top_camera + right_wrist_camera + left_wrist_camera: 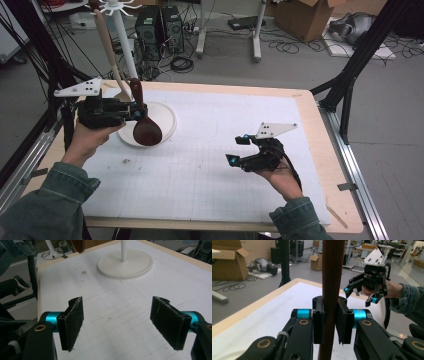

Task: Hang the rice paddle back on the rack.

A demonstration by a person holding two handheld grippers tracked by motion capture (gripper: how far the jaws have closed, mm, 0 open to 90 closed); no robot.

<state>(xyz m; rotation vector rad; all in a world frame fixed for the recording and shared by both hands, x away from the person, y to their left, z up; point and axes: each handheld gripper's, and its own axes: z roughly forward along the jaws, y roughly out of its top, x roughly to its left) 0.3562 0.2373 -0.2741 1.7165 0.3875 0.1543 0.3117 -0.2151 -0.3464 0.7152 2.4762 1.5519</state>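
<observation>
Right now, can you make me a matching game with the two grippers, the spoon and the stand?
Things:
1. left hand-held gripper
2. right hand-held gripper
3. brown spoon
4. white stand

States:
A. open, holding nothing
B. stands on the table's mat
C. shut on a handle
D. hangs bowl down, held by its handle

Pairs: 1-C, 2-A, 3-D, 4-B
</observation>
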